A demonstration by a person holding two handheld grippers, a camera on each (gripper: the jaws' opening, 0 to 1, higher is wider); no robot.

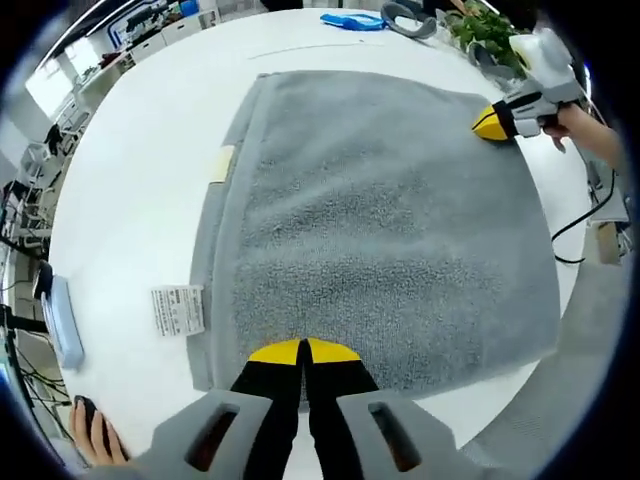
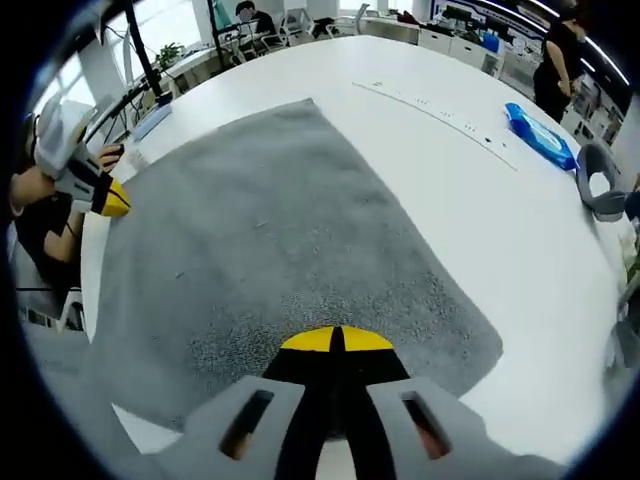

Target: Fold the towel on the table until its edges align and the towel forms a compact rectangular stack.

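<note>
Left gripper view looks across a grey towel [image 1: 390, 230] lying flat on the white tabletop [image 1: 140, 200], folded over so that a lower layer juts out along its left side. That strip carries a small yellowish tag [image 1: 221, 164] and a white care label [image 1: 178, 310]. The left gripper [image 1: 302, 352] has its 2 yellow-tipped jaws pressed together at the towel's near edge; whether cloth is caught between them cannot be told. The right gripper [image 1: 492, 124] touches the towel's far right corner, held by a hand [image 1: 577, 124]. Beyond it lie a blue packet [image 1: 352, 20], a grey strap-like object [image 1: 408, 18] and a green plant [image 1: 484, 30]; a black cable [image 1: 585, 215] trails at the right.

Right gripper view has the right gripper [image 2: 336, 340] with jaws pressed together over the towel [image 2: 270, 250] near its edge; a pinch of fabric cannot be confirmed. The left gripper [image 2: 112, 200] sits at the towel's left corner. The blue packet [image 2: 540, 135] lies well apart on the tabletop [image 2: 450, 190].
</note>
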